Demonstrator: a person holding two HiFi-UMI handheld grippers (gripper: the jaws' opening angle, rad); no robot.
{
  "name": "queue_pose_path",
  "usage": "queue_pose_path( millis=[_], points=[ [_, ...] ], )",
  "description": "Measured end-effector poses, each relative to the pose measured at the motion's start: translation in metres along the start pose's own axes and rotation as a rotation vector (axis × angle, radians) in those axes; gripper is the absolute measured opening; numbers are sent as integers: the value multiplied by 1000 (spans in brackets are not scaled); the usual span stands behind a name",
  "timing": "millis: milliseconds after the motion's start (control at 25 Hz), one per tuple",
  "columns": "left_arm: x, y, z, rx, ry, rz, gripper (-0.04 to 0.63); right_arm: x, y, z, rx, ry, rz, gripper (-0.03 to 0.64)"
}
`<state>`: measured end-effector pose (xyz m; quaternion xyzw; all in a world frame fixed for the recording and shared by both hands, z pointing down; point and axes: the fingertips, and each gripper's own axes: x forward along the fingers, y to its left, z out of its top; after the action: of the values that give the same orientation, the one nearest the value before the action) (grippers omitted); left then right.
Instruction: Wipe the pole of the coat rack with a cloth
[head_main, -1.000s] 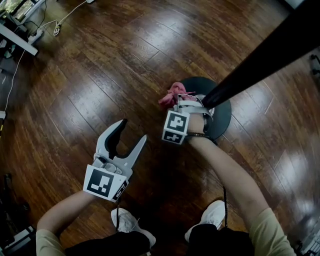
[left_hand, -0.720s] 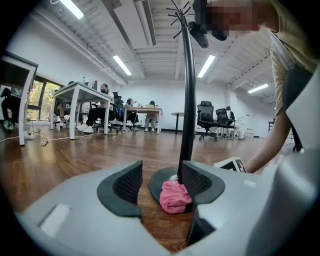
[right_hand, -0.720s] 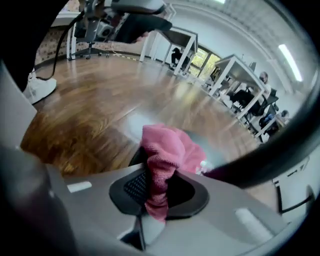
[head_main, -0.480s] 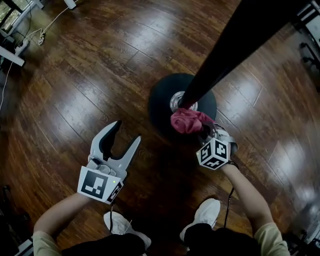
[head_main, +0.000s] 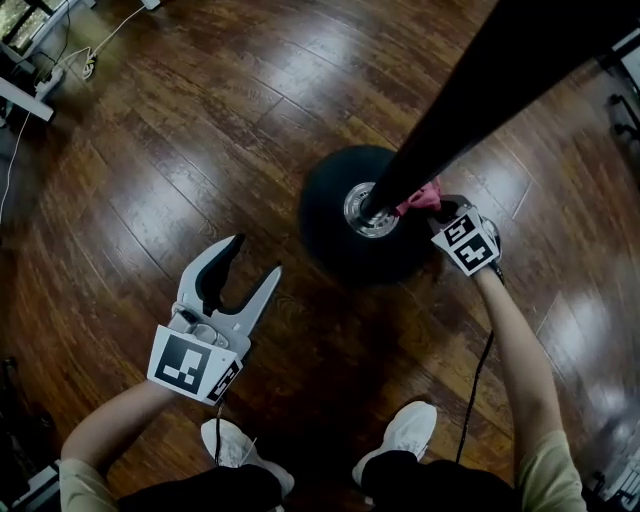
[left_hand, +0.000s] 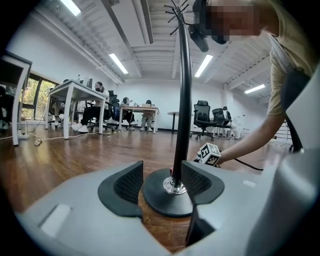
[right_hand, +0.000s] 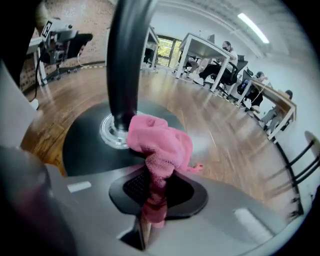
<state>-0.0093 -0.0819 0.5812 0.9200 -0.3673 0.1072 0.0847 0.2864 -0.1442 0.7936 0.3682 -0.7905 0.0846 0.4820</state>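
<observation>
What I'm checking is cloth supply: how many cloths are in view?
1. The pink cloth is clamped in the right gripper, at the foot of the pole above the base. The left gripper is open and holds none. Another could be hidden behind the pole.

Head view steeply down, both gripper views low, near, facing the shared base (head_main: 325, 225) from different sides
</observation>
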Motion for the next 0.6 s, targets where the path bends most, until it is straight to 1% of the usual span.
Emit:
queue_pose_path(
  millis=[80,200,400,480,600],
  points=[
    [-1,0,-2,-11,5,-3,232,8,-13,10,29,-44,74,51],
    [-2,3,-4,-13,14,7,232,21,-23,27,26,-88,185,51],
    [-11,18,-6,-28,24,54,232,42,-22,63,-77,-160,329,51],
    [-18,27,-9,-35,32,84,232,51,-13,82,-128,-186,413,51],
    [-30,40,-18,-49,54,135,230,63,7,115,-212,-220,572,51]
  ],
)
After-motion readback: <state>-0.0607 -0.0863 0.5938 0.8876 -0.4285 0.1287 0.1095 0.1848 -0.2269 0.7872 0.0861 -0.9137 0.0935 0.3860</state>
